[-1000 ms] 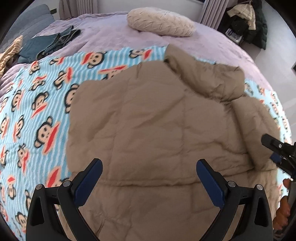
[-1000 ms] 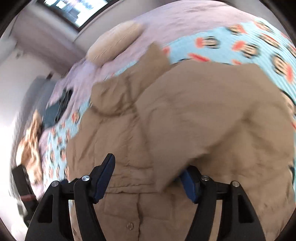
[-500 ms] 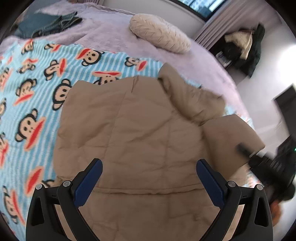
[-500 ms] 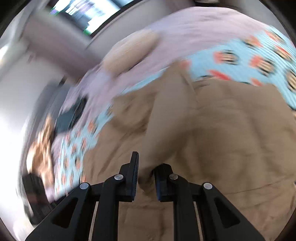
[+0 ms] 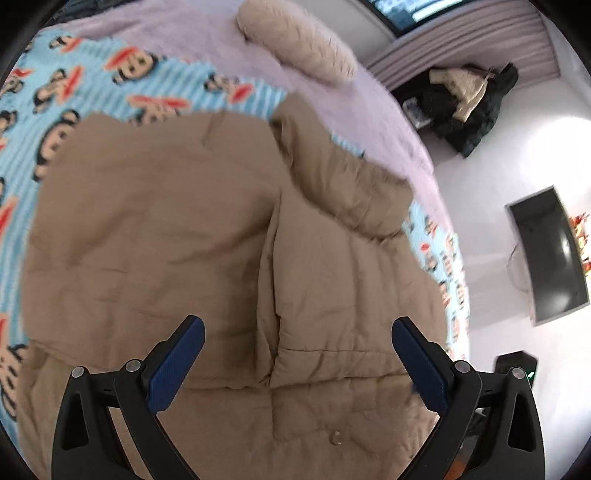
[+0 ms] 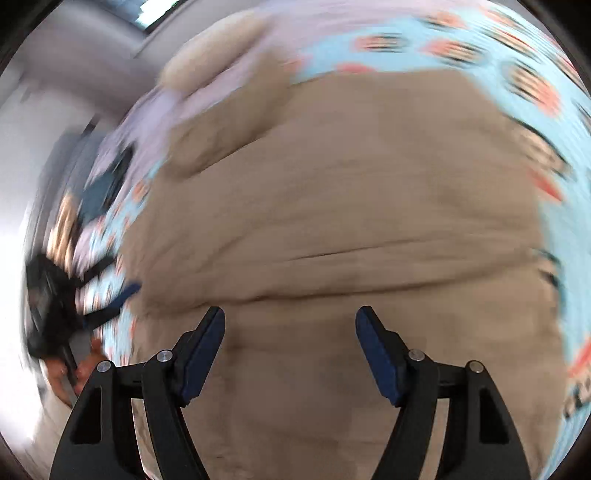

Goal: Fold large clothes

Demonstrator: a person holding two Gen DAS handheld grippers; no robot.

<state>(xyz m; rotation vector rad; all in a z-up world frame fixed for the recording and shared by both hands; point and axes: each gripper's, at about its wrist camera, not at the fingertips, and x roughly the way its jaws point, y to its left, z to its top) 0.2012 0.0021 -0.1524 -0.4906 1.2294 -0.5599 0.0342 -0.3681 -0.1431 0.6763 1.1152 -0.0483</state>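
Nearest to us, our left gripper [image 5: 295, 349] hangs over the near hem of the tan padded jacket [image 5: 155, 229], its blue pads spread wide with nothing between them. Our right gripper [image 6: 290, 339] has just been opening; its jaws now stand apart above the jacket, empty, and its whole view is smeared by blur. The jacket lies on the monkey-print blanket [image 5: 92, 85], covering most of it toward the bed's near edge, both sleeves folded in so they meet at a seam down the middle. A small snap [image 5: 336, 437] shows on the hem. The jacket's lower part is cut off behind the grippers. Beyond, the hood [image 5: 332, 173] lies crumpled toward the bed's far right side. Farther still, a cream pillow [image 5: 295, 40] rests on the lilac bedspread [image 5: 177, 22].
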